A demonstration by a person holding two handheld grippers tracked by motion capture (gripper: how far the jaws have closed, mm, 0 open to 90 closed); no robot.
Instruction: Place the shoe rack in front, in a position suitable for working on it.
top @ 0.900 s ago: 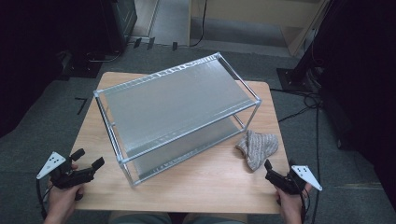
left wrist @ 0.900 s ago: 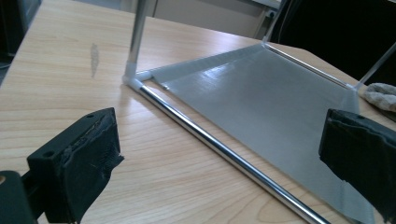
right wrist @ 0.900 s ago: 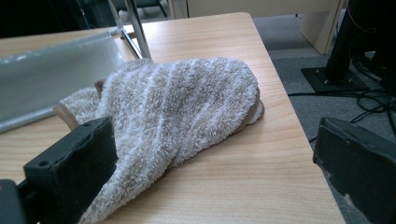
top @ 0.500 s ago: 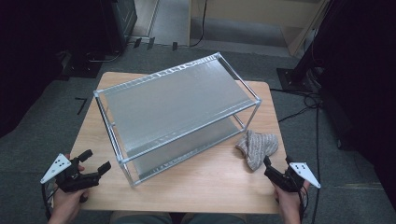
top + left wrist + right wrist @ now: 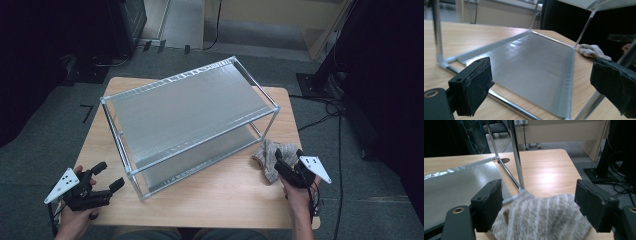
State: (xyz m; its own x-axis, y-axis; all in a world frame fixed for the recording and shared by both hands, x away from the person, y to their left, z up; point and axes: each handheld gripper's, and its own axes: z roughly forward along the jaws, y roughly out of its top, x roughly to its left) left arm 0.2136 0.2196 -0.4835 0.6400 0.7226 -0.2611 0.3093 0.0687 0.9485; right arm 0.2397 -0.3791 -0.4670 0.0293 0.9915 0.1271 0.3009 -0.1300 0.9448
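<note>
A metal two-tier rack (image 5: 190, 107) stands askew across the wooden table (image 5: 225, 200). A striped beige-and-grey cloth (image 5: 267, 159) lies crumpled on the table by the rack's near right leg. My right gripper (image 5: 288, 154) is open, its jaws on either side of the cloth (image 5: 544, 220) with gaps to the pads. My left gripper (image 5: 110, 175) is open and empty near the table's front left, pointing at the rack's near corner. In the left gripper view its jaws (image 5: 541, 82) frame the lower shelf (image 5: 531, 65), and the cloth (image 5: 590, 51) shows beyond it.
Both hands come in over the table's front edge. Rack legs (image 5: 516, 155) stand just past the cloth. Cables (image 5: 325, 107) trail over the grey floor at right, and dark equipment stands at the back left.
My right gripper has moved forward so that its jaws now reach around the cloth. My left gripper has shifted a little toward the rack's near corner.
</note>
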